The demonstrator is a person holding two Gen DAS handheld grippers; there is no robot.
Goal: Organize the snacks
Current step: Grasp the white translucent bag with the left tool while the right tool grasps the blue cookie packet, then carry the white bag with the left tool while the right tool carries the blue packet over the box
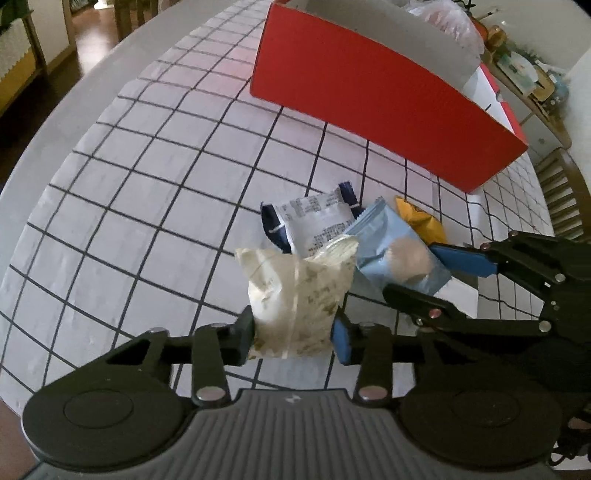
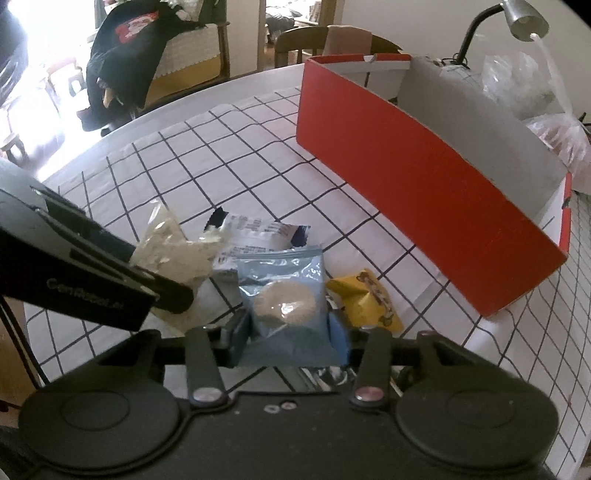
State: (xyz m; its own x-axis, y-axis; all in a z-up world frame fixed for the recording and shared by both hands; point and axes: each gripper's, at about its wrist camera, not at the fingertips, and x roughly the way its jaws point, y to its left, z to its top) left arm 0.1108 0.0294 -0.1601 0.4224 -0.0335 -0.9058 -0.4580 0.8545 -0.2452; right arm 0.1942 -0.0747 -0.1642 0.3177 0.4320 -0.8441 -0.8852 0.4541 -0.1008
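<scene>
Desk lamp (image 2: 517, 22) only right-wrist view

We see both views bent by the fisheye lens: the grid lines of the tablecloth (image 1: 147, 177) bow outward and the corners go black. Daylight blows out white at the far left of the right wrist view, behind a dark chair (image 2: 147, 55). The left wrist view is dimmer, flatter, slightly soft.
</scene>
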